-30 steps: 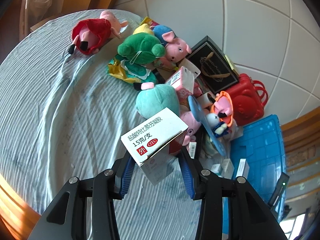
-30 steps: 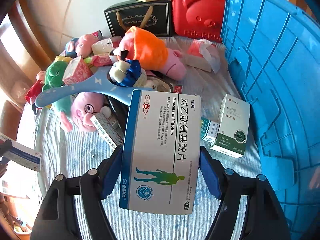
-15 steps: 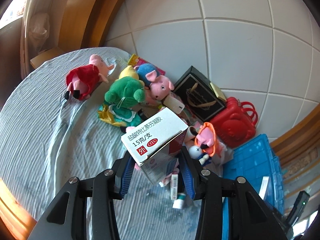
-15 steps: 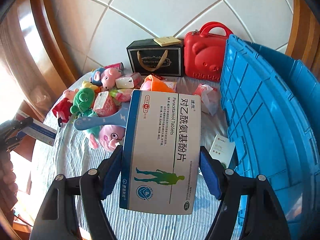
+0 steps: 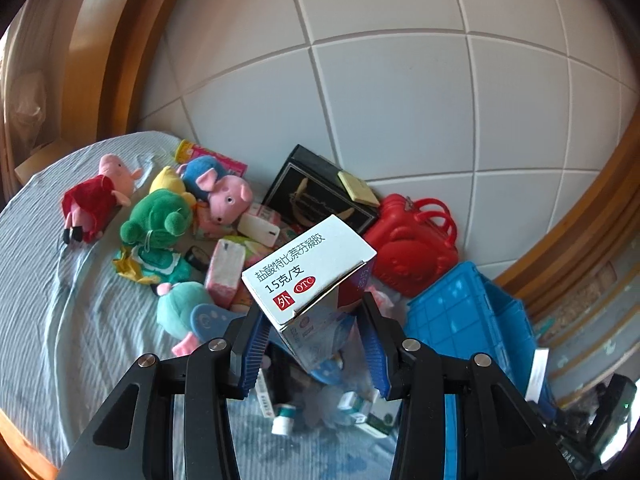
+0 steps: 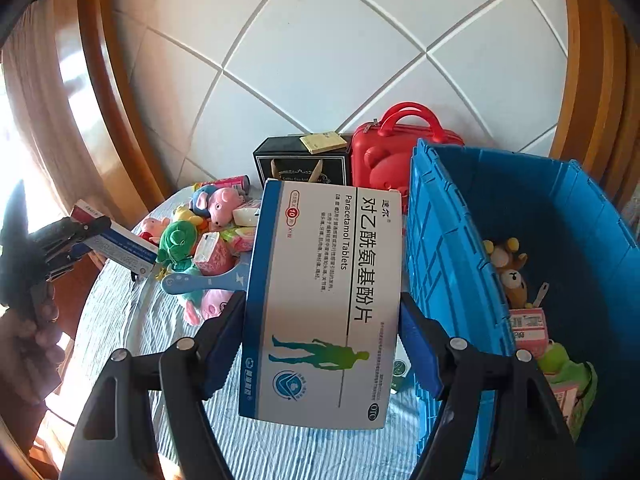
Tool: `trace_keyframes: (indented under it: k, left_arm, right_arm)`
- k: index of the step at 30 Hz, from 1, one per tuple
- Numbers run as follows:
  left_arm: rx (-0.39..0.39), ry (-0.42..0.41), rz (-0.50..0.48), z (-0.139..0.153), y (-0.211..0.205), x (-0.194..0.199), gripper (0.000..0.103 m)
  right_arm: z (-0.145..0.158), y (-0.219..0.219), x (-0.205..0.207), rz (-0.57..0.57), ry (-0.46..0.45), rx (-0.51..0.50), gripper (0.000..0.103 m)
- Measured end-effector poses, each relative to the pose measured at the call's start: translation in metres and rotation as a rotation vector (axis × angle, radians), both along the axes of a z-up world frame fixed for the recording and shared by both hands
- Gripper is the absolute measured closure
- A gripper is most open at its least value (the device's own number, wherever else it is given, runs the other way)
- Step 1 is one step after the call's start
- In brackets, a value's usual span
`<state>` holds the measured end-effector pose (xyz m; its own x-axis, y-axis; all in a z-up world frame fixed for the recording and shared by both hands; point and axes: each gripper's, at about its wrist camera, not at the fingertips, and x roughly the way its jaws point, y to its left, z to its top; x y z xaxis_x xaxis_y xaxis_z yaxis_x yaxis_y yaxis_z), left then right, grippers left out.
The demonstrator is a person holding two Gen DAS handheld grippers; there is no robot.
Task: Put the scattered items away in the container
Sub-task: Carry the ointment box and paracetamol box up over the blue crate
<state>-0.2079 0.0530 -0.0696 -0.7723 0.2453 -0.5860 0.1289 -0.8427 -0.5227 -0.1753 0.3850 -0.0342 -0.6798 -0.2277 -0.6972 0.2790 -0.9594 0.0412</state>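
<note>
The left gripper [image 5: 314, 330] is clamped on a small white ointment box [image 5: 308, 268], its blue pads pressed against the box's 2 sides, with the box tilted so its printed flap faces up. The right gripper [image 6: 322, 330] is clamped on a wide, flat paracetamol box [image 6: 324, 304], held by its long edges with the printed face toward the camera. Both boxes hang in the air above a table covered with a pale striped cloth [image 5: 48, 288].

The blue crate [image 6: 448, 264] stands on the cloth just beside the right gripper's box, on its right in the right wrist view. Inside it lie a brown bear toy [image 6: 510, 276], a green frog toy [image 6: 564, 364] and a pink packet [image 6: 528, 322].

On the cloth sits a heap of soft toys: a pig in a red dress [image 5: 94, 200], a green plush [image 5: 158, 216] and a pink pig with a blue body [image 5: 224, 192]. A black gift box [image 5: 316, 196] and a red bear-shaped case [image 5: 416, 240] stand against the white tiled wall [image 5: 380, 92]. Small medicine cartons [image 5: 360, 408] lie beneath the left gripper.

In the right wrist view a person's hand [image 6: 28, 344] holds the left gripper at the left edge.
</note>
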Motion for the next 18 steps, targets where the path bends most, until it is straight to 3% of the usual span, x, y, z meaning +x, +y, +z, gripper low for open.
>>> trace_keyframes:
  k: [18]
  left_arm:
    - [-0.040, 0.118, -0.301, 0.071, 0.207, -0.073, 0.061]
  right_arm:
    - [0.034, 0.144, 0.014, -0.173, 0.055, -0.050, 0.031]
